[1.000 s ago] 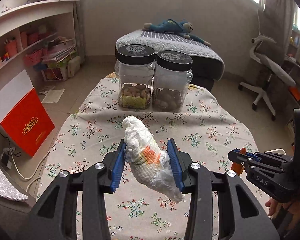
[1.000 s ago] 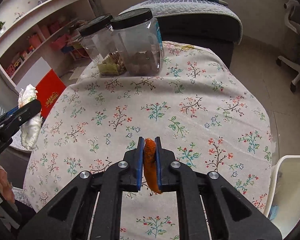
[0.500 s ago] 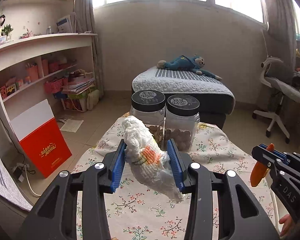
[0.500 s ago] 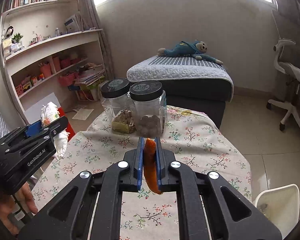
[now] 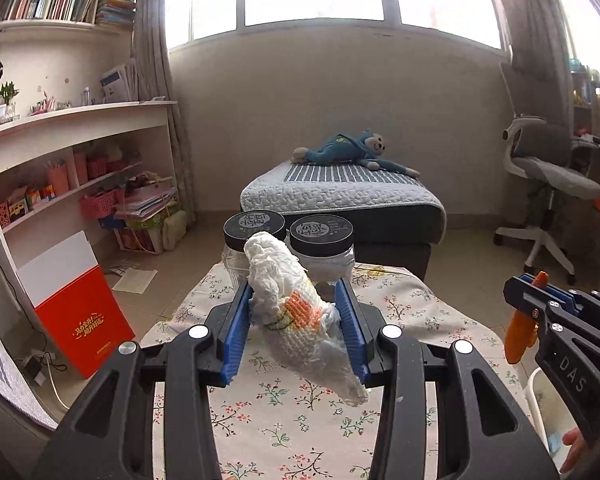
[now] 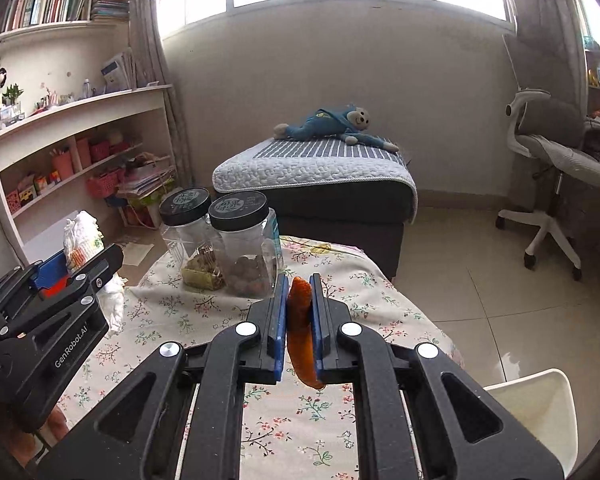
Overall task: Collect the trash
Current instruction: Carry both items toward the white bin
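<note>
My left gripper [image 5: 296, 316] is shut on a crumpled white wrapper with an orange patch [image 5: 296, 312], held up above the floral table [image 5: 284, 432]. It also shows at the left of the right wrist view [image 6: 82, 240]. My right gripper [image 6: 298, 312] is shut on an orange peel strip [image 6: 300, 336] that hangs down between the blue pads. The peel also shows at the right of the left wrist view [image 5: 520, 336]. A white bin [image 6: 536, 404] stands on the floor at the table's right edge.
Two clear jars with black lids [image 6: 236, 248] stand at the table's far end. Beyond are a bed with a blue plush toy [image 5: 348, 152], shelves on the left [image 5: 80, 184], a red box [image 5: 76, 320] and an office chair [image 6: 552, 168].
Both grippers have risen and tilted up from the tabletop, each holding its item. The views now take in the room and windows instead of looking down on the cloth.
</note>
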`<state>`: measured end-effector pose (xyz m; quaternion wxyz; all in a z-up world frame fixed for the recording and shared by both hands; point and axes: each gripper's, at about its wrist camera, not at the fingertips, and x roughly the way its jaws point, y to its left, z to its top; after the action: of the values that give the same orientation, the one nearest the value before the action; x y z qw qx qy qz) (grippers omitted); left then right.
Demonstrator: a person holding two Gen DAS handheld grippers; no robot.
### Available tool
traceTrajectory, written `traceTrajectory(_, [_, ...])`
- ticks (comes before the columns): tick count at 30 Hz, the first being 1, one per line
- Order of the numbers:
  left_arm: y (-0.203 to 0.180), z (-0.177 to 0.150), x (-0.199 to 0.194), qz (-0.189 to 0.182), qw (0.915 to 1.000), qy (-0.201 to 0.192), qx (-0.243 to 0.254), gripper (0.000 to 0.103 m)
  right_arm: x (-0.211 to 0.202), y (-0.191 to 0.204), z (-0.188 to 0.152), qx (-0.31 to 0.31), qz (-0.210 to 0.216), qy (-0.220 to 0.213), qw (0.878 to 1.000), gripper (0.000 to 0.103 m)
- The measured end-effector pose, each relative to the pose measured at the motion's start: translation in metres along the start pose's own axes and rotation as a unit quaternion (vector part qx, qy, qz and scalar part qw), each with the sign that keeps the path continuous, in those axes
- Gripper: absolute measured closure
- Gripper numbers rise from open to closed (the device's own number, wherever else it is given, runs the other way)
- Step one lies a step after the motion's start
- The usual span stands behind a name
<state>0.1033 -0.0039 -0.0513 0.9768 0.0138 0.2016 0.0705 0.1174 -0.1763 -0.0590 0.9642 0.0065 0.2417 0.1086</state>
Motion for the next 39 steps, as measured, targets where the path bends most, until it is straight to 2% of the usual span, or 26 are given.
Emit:
traceTrajectory(15, [-0.041,0.002,-0.011,-0.041,0.9992,0.0,0.004,0.06,-0.022,-0.032,-0.001,0.007,-0.034,-0.011,0.999,0.093])
traceTrajectory(39, [-0.119,0.003,-0.036,-0.106,0.9936,-0.01,0.037,0.06,-0.061,-0.113,-0.014,0.044,-0.106,-0.019,0.993,0.093])
